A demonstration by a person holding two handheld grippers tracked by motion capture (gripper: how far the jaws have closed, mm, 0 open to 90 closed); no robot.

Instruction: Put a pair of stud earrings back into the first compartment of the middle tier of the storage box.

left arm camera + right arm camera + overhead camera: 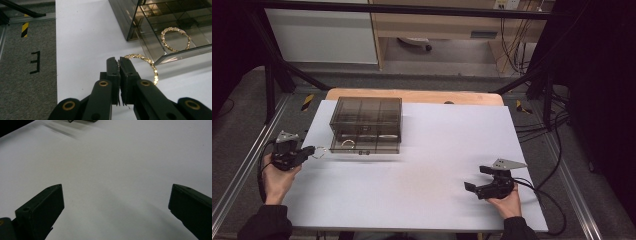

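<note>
My left gripper point(119, 62) has its jaws pinched tight on a gold bracelet point(147, 63), held just off the tabletop point(422, 165) beside the smoky drawer box point(366, 125). It seems light, limp, snag-prone; gripping the chain's edge suits. My right gripper point(476, 181) idles, jaws wide, empty

My left gripper point(119, 62) pinches a bracelet point(147, 65) just left of the drawer box point(366, 125), which stands at the table's point(437, 150) far left (a second bracelet point(175, 39) lies in its open drawer). My right gripper point(479, 179) rests near right.
</note>
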